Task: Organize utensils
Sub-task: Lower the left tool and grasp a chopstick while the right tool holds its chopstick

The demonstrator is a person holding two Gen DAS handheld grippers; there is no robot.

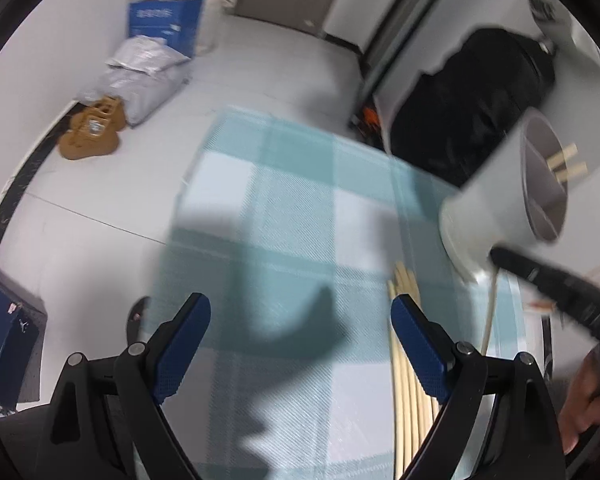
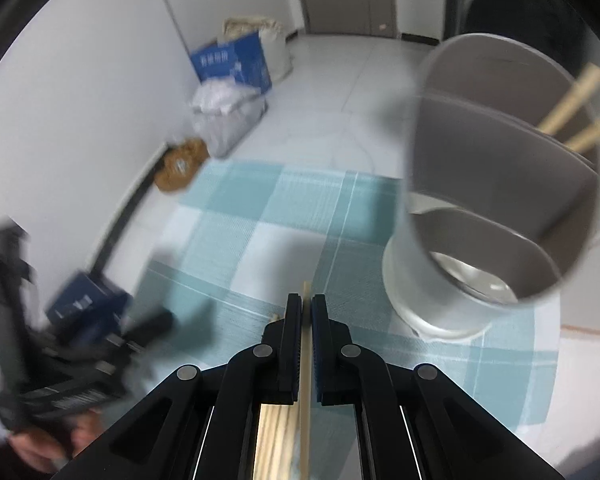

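Right wrist view is filled at the bottom by the right gripper (image 2: 306,312), whose jaws are closed tight on one chopstick (image 2: 305,380). This chopstick runs between the blue pads and its tip is seen just past the fingertips, above the checked cloth (image 2: 236,216). A bundle of pale sticks is partly seen under the gripper body, but it cannot be told how many there are. To the right a grey holder (image 2: 440,280) stands on the cloth, divided inside into compartments. Two chopsticks (image 2: 572,96) are leaned in its far compartment, with their ends above the rim; the near compartments are seen with only a shiny bottom. At the left edge the left gripper (image 2: 80,360) is seen blurred, held by a hand (image 2: 48,448). From the left wrist view, the left gripper (image 1: 300,320) is held wide open above the cloth (image 1: 292,184), and nothing is between its fingers. A group of chopsticks (image 1: 404,380) is laid on the cloth just beside and partly under its right finger. The holder (image 1: 496,196) is seen at the right, with the two chopsticks (image 1: 566,164) in it. The right gripper (image 1: 496,254) is seen blurred in front of the holder, with one thin stick (image 1: 489,312) hanging from it.
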